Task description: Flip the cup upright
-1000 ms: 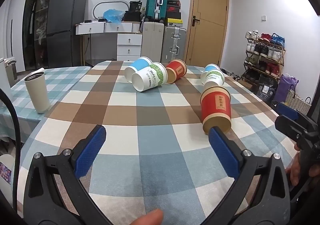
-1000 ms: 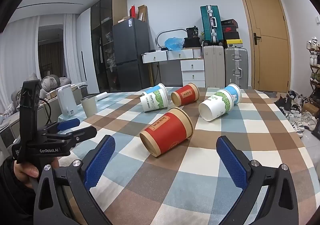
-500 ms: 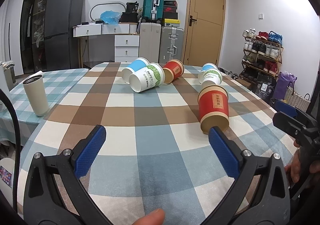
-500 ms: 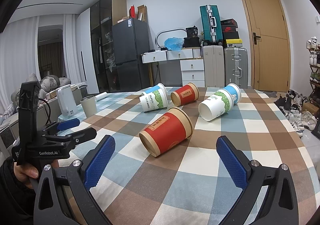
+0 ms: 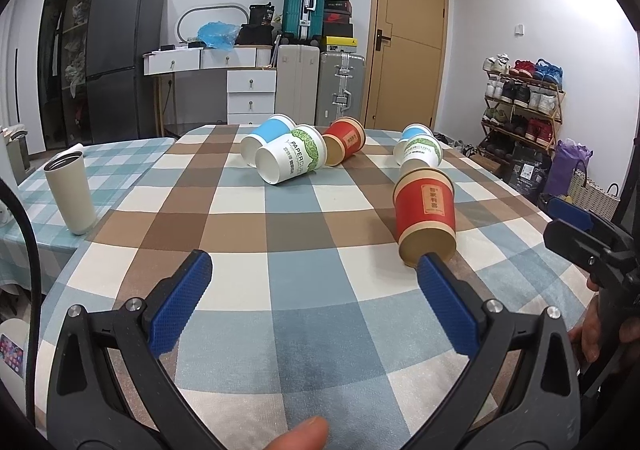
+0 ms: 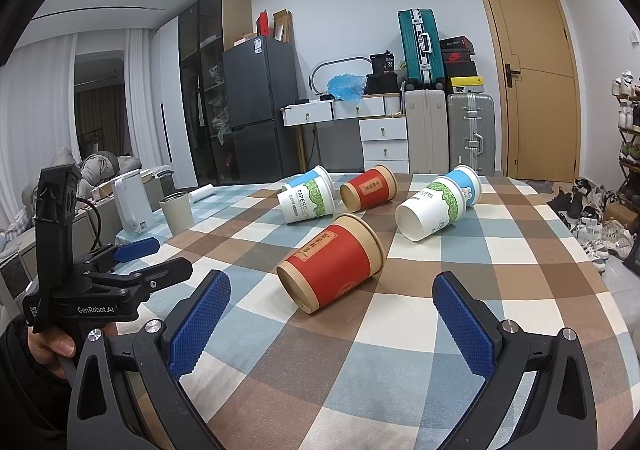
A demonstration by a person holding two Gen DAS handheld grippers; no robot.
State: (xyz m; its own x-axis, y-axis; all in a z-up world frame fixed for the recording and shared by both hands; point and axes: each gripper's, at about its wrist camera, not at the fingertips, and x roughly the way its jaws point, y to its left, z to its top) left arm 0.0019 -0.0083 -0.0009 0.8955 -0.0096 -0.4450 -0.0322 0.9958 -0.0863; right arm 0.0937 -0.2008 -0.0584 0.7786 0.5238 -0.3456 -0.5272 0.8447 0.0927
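Several paper cups lie on their sides on the checked tablecloth (image 5: 248, 250). The nearest is a red cup (image 5: 425, 213), its base toward me; it also shows in the right wrist view (image 6: 334, 266). Behind it lie a white and green cup (image 5: 290, 159), a blue cup (image 5: 262, 135), a second red cup (image 5: 344, 141) and another white and green cup (image 5: 420, 151). My left gripper (image 5: 314, 270) is open and empty, its right fingertip just in front of the red cup. My right gripper (image 6: 328, 290) is open and empty, close before the same cup.
A grey tumbler (image 5: 70, 191) stands upright on the table's left side. A white kettle (image 6: 132, 205) stands beyond it. The right gripper shows at the right table edge in the left wrist view (image 5: 592, 234). Suitcases, drawers and a shoe rack line the walls.
Both grippers have edged slightly toward the near red cup, which looks a little larger. The cups have not moved. Both grippers stay open.
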